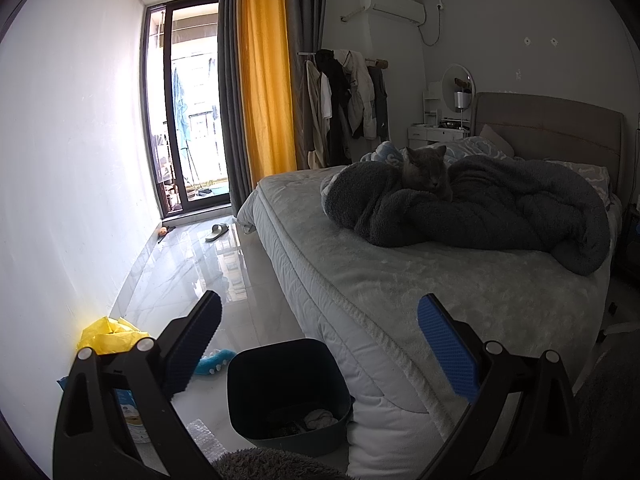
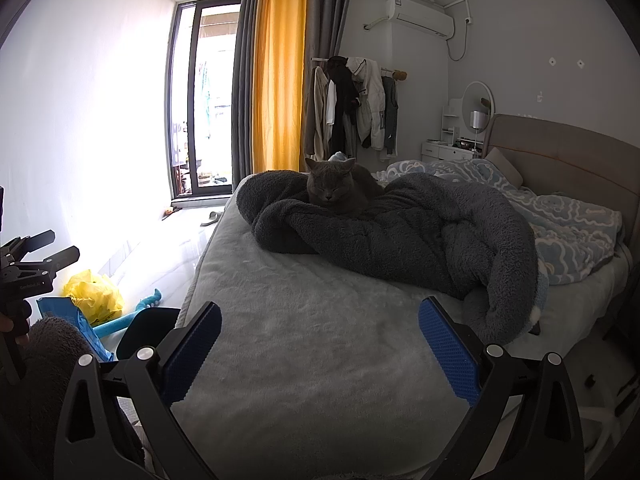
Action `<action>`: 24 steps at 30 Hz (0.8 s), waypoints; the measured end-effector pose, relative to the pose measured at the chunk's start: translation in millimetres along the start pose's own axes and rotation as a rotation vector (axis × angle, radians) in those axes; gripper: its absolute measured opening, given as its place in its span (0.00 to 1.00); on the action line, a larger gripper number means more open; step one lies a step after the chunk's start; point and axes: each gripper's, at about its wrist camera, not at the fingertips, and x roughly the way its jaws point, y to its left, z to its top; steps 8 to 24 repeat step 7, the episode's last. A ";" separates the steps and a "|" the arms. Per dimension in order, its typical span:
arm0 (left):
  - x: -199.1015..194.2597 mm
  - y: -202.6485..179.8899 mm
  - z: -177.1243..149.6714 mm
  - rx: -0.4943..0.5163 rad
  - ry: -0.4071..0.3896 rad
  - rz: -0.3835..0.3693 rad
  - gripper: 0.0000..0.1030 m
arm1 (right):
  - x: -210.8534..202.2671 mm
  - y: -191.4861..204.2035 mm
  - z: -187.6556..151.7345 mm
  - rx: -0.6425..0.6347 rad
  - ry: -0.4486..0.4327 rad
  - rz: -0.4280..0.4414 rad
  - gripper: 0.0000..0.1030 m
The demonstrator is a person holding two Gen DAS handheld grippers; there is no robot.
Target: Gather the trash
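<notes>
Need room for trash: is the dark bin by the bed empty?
Not empty: the dark bin stands upright and open-topped, with a pale crumpled wad on its bottom; mostly free space.

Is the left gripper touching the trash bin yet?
Apart. The left wrist view shows the left gripper open above the trash bin, fingers clear of its rim.

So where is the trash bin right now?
The dark bin stands on the floor against the bed's foot corner, low in the left wrist view, with the yellow bag to its left by the wall.
</notes>
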 end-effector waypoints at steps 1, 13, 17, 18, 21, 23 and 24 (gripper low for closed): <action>0.1 -0.5 0.0 0.001 0.001 0.001 0.97 | 0.0 0.0 0.0 0.000 0.000 0.000 0.97; -0.1 -0.3 0.0 -0.002 0.000 -0.001 0.97 | -0.1 0.3 0.1 0.000 0.000 0.000 0.97; -0.1 -0.3 0.0 -0.002 0.000 -0.001 0.97 | -0.1 0.3 0.1 0.000 0.000 0.000 0.97; -0.1 -0.3 0.0 -0.002 0.000 -0.001 0.97 | -0.1 0.3 0.1 0.000 0.000 0.000 0.97; -0.1 -0.3 0.0 -0.002 0.000 -0.001 0.97 | -0.1 0.3 0.1 0.000 0.000 0.000 0.97; -0.1 -0.3 0.0 -0.002 0.000 -0.001 0.97 | -0.1 0.3 0.1 0.000 0.000 0.000 0.97; -0.1 -0.3 0.0 -0.002 0.000 -0.001 0.97 | -0.1 0.3 0.1 0.000 0.000 0.000 0.97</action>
